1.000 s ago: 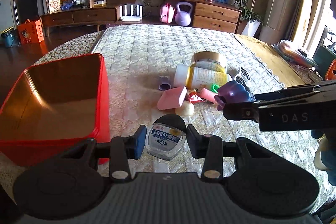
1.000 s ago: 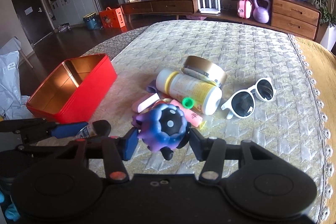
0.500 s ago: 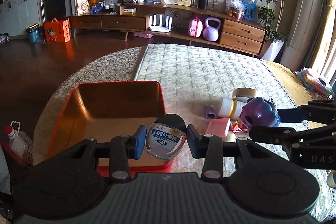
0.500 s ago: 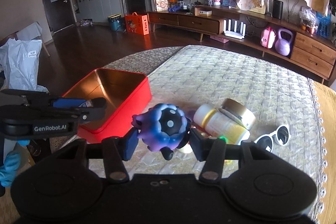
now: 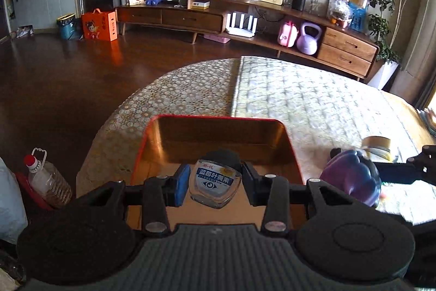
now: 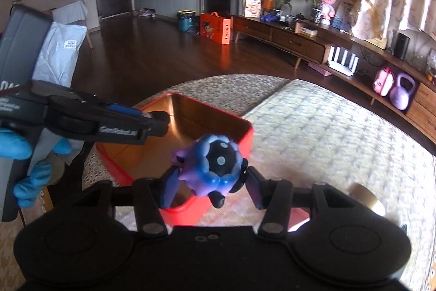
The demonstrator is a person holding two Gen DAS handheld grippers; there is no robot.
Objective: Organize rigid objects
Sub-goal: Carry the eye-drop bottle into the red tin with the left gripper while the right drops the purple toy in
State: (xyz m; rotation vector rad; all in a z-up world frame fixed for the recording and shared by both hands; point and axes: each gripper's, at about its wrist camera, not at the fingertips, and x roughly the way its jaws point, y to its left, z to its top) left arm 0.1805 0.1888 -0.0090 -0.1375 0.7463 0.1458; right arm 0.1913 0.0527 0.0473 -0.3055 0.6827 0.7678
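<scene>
Left wrist view
- My left gripper (image 5: 215,183): clenched on a small clear bottle (image 5: 215,187), one pad against each of its sides.
- The bottle: black cap pointing away from me, blue-and-white label with an eye mark facing up.
- Red tin box (image 5: 218,119): straight ahead and below my fingers, open, its gold inside bare where I can see it; the bottle hangs over its near part.
- Purple toy (image 5: 351,176): just right of my right finger, carried by my other gripper, whose dark arm comes in from the right edge.
- Gold-lidded jar (image 5: 377,143): beyond the toy to the right, on the quilted cover (image 5: 313,100).
- Oil bottle with red cap (image 5: 46,179): down on the floor, far to my left.

Right wrist view
- My right gripper (image 6: 211,182): grasping the purple-and-blue toy (image 6: 209,168), pads pressed on both its flanks; its dark face with pale dots looks up.
- The toy's place: over the near right corner of the red tin box (image 6: 245,132), which lies ahead and to the left.
- My left gripper (image 6: 155,119): up to the left, its tip over the box's far left side; what it carries is mostly hidden from here.
- My left hand (image 6: 24,162): blue glove, around that gripper's handle at the left edge.
- Gold-lidded jar (image 6: 370,201): low to the right, half hidden behind my right finger.
</scene>
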